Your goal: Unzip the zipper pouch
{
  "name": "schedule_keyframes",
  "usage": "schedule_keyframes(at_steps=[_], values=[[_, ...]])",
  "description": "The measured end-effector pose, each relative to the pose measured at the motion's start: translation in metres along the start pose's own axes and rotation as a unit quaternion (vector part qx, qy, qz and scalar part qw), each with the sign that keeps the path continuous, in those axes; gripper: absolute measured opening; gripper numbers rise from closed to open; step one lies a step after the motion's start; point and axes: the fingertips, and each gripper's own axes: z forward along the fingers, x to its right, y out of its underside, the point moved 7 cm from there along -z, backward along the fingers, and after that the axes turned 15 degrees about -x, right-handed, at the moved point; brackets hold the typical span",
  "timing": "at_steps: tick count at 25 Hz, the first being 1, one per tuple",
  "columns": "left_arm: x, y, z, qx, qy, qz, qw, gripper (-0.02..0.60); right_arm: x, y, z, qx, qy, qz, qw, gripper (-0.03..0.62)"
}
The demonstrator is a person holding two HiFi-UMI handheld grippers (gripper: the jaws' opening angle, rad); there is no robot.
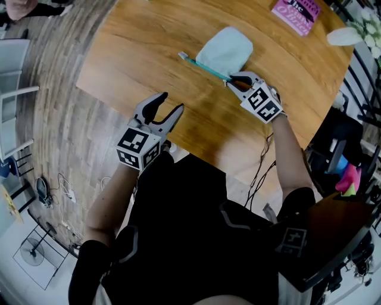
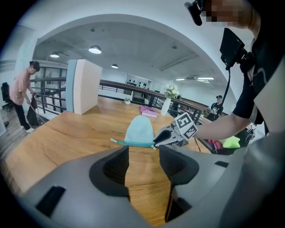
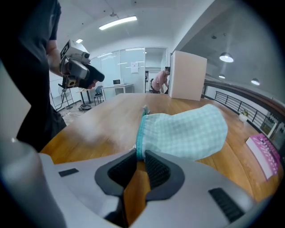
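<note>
Two tongs are at work over one wooden bench point(image 1: 137, 53). The left tongs point(image 1: 171, 102) hang above the bench's near edge, well apart from everything else. They are spread wide, and in the left gripper view point(image 2: 144, 153) only bare wood shows between them. One marker cube point(image 1: 140, 149) sits at their back. Further right lies the single zipper pouch point(image 1: 226, 50), pale mint with a fine check, flat on the bench with its rounded end away from the person. Its one teal zipper point(image 1: 202, 65) runs along the nearer long edge, with a small tab sticking out at the far left end. The right tongs point(image 1: 233, 81) meet the pouch at the zipper's right end. In the right gripper view point(image 3: 141, 156) they are nearly together and pinch that teal corner point(image 3: 140, 133), while the rest of the pouch point(image 3: 182, 133) lies beyond the tips. From the left gripper view the pouch point(image 2: 139, 130) sits straight ahead with the right tongs point(image 2: 156, 142) touching its right corner. One pink book point(image 1: 296, 13) lies near the bench's far right corner, well apart from the pouch. One white vase point(image 2: 165, 107) of flowers stands just beyond the book. Off the bench, one white pillar point(image 2: 84, 87) stands at the left, and one person in a pink top point(image 2: 22, 98) stands bent over on the floor beside it.
</note>
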Motion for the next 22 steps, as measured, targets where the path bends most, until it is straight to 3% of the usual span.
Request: schedule_keyframes(at_steps=[11,19,22], values=[[0.005,-0.022,-0.017,0.014,0.007,0.029,0.9995,0.213,-0.006,-0.021,-0.031,0.048,-0.066,0.082,0.993,0.063],[0.016,-0.048,-0.029,0.035,0.022,0.076,0.9963,0.21,-0.017,-0.05,-0.076,0.1,-0.089,0.156,0.979,0.061],[0.02,-0.061,-0.031,0.042,0.03,0.115,0.992,0.206,-0.018,-0.062,-0.096,0.112,-0.088,0.183,0.973,0.06]])
